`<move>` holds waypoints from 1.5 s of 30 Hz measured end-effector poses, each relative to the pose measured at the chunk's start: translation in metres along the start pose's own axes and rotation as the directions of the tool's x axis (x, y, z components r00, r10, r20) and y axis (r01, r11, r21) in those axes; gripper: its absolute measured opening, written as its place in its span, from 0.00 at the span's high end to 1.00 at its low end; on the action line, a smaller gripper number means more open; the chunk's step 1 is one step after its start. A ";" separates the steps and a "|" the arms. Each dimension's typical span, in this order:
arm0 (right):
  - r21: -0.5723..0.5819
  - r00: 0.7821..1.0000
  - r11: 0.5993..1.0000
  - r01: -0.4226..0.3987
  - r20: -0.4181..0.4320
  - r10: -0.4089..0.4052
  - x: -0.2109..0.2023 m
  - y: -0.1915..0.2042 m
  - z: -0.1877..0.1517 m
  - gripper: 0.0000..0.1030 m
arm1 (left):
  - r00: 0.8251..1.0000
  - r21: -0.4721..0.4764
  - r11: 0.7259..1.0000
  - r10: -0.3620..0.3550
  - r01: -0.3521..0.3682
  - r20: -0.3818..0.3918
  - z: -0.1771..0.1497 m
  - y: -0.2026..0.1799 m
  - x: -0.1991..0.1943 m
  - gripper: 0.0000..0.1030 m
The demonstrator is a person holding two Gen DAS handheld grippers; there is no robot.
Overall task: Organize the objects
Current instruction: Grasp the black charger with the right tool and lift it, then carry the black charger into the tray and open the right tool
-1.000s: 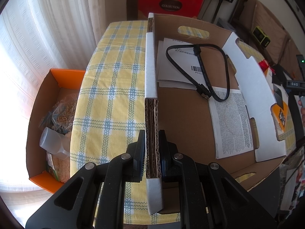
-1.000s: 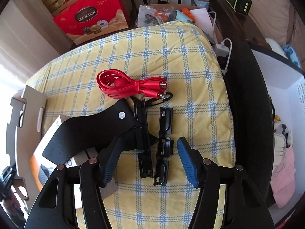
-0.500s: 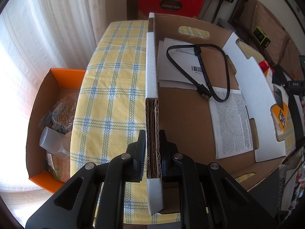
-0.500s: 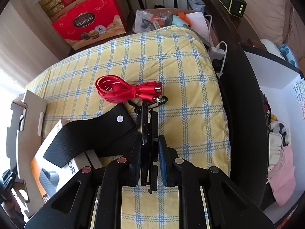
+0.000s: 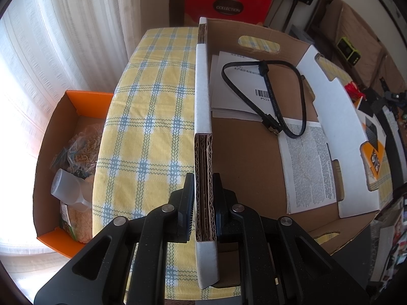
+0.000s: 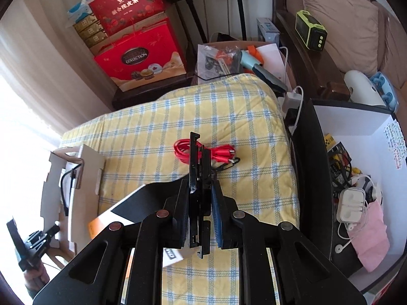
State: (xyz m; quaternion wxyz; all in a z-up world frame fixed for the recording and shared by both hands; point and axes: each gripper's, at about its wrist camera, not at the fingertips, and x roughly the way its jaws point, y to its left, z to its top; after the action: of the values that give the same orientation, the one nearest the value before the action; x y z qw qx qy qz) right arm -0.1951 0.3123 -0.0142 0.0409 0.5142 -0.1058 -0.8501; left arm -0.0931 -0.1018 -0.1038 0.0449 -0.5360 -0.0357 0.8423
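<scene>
My left gripper (image 5: 203, 185) is shut on the near side wall of an open cardboard box (image 5: 202, 96) that stands on the checked tablecloth. Inside the box lie a looped black cable (image 5: 269, 96) and printed sheets (image 5: 305, 162). My right gripper (image 6: 199, 190) is shut on a pair of long black plastic brackets (image 6: 195, 157), held edge-up above the table. Just beyond them a coiled red cable (image 6: 221, 151) lies on the cloth. The cardboard box (image 6: 87, 160) shows at the left of the right wrist view.
A black, white and orange carton (image 6: 132, 203) lies under the right gripper. An orange box (image 5: 63, 152) of packets sits on the floor left of the table. Red gift boxes (image 6: 137, 58) stand beyond the far edge; a cluttered white shelf (image 6: 351, 203) lies right.
The right gripper's jaws closed on the black brackets and lifted them off the cloth, away from the red cable. The left gripper and the box have not moved.
</scene>
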 end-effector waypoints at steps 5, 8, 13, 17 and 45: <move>-0.037 0.997 0.999 -0.034 0.063 0.036 -0.025 0.029 0.007 0.86 | 1.000 -0.001 1.000 -0.001 0.001 0.000 0.000 0.000 0.000 0.89; -0.071 0.994 0.996 -0.050 0.096 0.057 -0.043 0.048 0.015 0.86 | 1.000 -0.001 1.000 -0.002 0.002 -0.001 0.000 0.000 0.000 0.89; -0.111 0.989 0.991 -0.071 0.121 0.084 -0.065 0.074 0.029 0.86 | 1.000 -0.001 1.000 -0.003 0.003 -0.001 0.001 0.001 0.001 0.89; -0.137 0.986 0.988 -0.075 0.139 0.095 -0.079 0.091 0.039 0.86 | 1.000 0.000 1.000 -0.003 0.003 -0.001 0.001 0.000 0.000 0.89; -0.340 0.956 0.925 -0.171 0.171 0.239 -0.160 0.242 0.095 0.86 | 1.000 -0.001 1.000 -0.006 0.006 -0.006 -0.002 -0.003 -0.002 0.89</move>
State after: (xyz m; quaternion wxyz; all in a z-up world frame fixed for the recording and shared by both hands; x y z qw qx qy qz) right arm -0.2136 0.1179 0.2206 0.2018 0.3942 -0.0231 -0.8963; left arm -0.0906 -0.0986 -0.1026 0.0472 -0.5387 -0.0374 0.8404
